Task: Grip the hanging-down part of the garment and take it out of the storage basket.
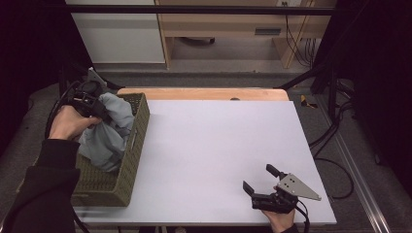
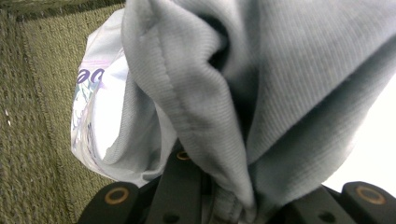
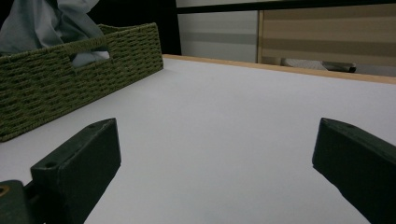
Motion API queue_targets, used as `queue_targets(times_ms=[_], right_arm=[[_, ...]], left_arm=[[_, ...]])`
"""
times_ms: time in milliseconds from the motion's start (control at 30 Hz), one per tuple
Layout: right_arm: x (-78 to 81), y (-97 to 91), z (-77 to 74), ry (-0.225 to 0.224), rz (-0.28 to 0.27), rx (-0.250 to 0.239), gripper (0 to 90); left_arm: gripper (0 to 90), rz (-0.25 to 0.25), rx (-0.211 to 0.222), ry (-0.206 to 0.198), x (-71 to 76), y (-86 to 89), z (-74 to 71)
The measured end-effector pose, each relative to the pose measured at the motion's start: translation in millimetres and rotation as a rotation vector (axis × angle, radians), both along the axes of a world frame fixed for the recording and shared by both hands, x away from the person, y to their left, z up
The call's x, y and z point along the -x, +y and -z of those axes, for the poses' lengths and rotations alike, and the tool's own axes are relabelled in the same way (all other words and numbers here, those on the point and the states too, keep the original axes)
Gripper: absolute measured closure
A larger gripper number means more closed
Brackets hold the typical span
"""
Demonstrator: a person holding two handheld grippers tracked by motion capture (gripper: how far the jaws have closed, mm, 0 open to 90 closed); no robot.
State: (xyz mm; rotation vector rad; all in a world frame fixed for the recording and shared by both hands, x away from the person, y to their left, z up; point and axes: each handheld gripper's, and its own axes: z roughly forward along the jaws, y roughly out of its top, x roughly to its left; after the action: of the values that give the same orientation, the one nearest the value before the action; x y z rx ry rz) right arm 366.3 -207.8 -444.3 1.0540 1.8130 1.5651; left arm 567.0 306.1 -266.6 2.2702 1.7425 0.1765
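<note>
the left hand (image 1: 68, 122) reaches over the woven green basket (image 1: 130, 160) at the surface's (image 1: 214, 145) left edge, its left tool (image 1: 99, 112) clenched on a fold of grey cloth (image 1: 109, 133) bunched inside the basket. the cloth is soft, ribbed, crumpled. the right tool (image 1: 261, 179) rests near the front right corner, jaws wide apart, holding nothing.

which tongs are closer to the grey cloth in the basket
Left. The left tongs are shut on the grey cloth over the basket. The right tongs rest open on the table, far off at its near right corner.
</note>
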Motion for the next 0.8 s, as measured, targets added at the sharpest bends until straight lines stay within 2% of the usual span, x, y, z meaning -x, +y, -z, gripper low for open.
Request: queue_targets(times_ms=[567, 667, 800], right_arm=[[0.0, -0.1, -0.1, 0.005, 0.009, -0.003, 1.4], [0.3, 0.1, -0.5, -0.007, 0.002, 0.002, 1.5], [-0.2, 0.3, 0.0, 0.0, -0.001, -0.002, 1.5]], left_arm=[[81.3, 0.002, -0.003, 0.0, 2.1, 0.4, -4.5], [81.3, 0.01, 0.0, 0.0, 3.8, 0.1, -7.1], [81.3, 0.011, 0.0, -0.008, 5.4, 0.8, -10.9]])
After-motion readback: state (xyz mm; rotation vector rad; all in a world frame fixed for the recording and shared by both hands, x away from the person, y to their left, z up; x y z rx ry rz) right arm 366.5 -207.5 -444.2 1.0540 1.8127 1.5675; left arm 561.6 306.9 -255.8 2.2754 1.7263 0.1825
